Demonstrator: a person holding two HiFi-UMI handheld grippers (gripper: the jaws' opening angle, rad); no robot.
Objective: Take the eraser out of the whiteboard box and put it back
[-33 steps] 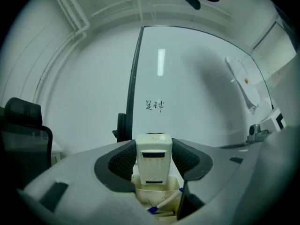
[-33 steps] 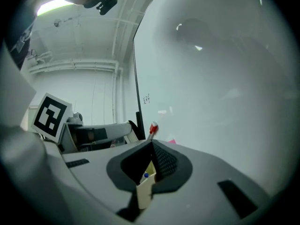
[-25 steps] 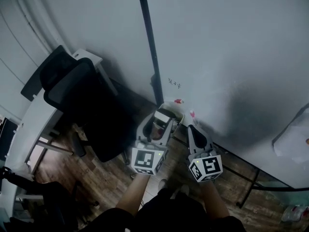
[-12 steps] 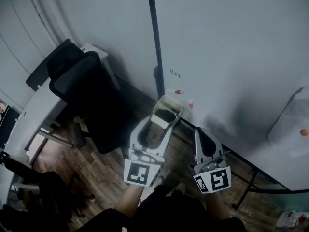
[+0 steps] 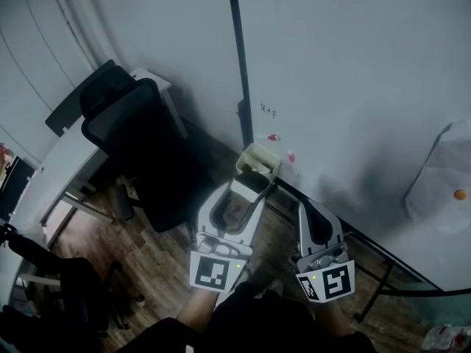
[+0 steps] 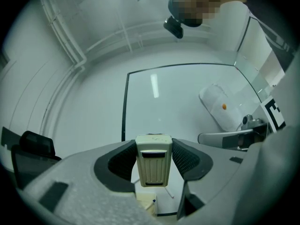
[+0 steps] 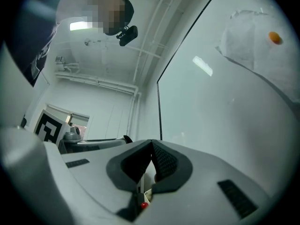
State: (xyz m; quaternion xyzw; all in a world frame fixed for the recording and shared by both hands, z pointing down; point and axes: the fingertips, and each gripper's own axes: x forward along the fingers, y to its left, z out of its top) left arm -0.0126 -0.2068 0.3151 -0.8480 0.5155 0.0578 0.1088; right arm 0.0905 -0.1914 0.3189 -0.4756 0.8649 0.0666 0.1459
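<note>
My left gripper [image 5: 248, 190] is shut on a cream eraser [image 5: 250, 183] and holds it just below and clear of the cream whiteboard box [image 5: 260, 157], which hangs at the whiteboard's lower edge. In the left gripper view the eraser [image 6: 153, 170] stands upright between the dark pads [image 6: 187, 158] of the left gripper [image 6: 153, 157], and a corner of the box [image 6: 146, 202] shows underneath. My right gripper [image 5: 305, 204] hangs to the right of the box, shut and empty. In the right gripper view the pads of the right gripper [image 7: 151, 164] touch, with a red marker cap [image 7: 144, 205] below.
The whiteboard [image 5: 353, 87] fills the upper right, with a dark frame post [image 5: 238, 72]. A white sheet [image 5: 441, 186] held by an orange magnet [image 5: 460, 194] hangs on it at the right. A black office chair [image 5: 132, 145] and a white desk [image 5: 51, 182] stand left, on wood flooring.
My left gripper has drawn back from the box with the eraser in it; the eraser now hangs outside the box. The right gripper has pulled back a little, still shut.
</note>
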